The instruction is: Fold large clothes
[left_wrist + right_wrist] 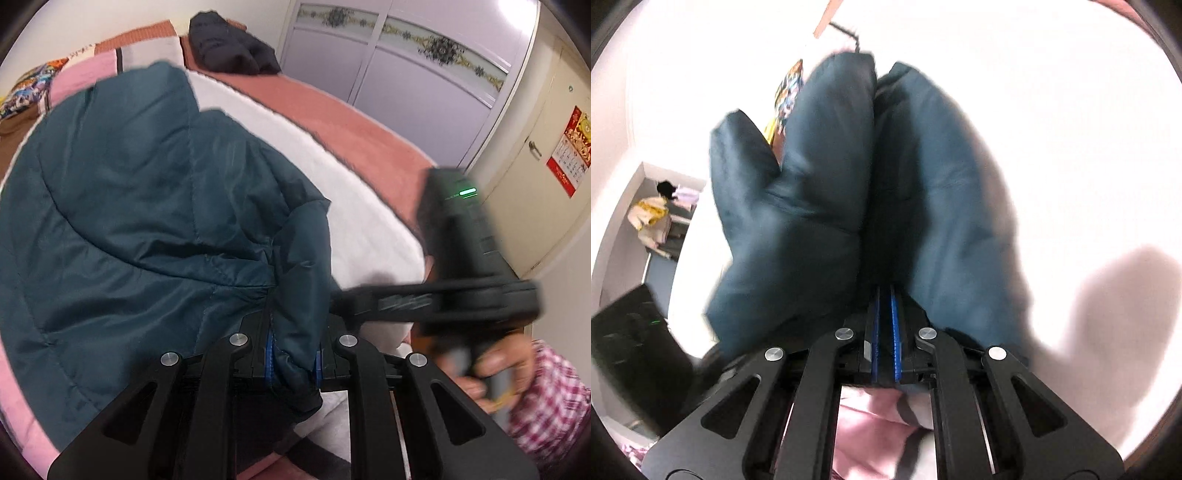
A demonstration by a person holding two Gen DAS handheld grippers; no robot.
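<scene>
Jacket [140, 206], bunched over the white blanket [295, 147], was mid-fold: my left claw [293, 363] and right claw [885, 332] each pinched its fabric, nothing laid flat yet.

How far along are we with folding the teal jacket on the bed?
Early to midway. In hand: the left gripper and right gripper are each shut on a bunch of the teal jacket, which lies partly over the white blanket. Nothing looks finished; laying it flat and squaring the fold remain.
</scene>
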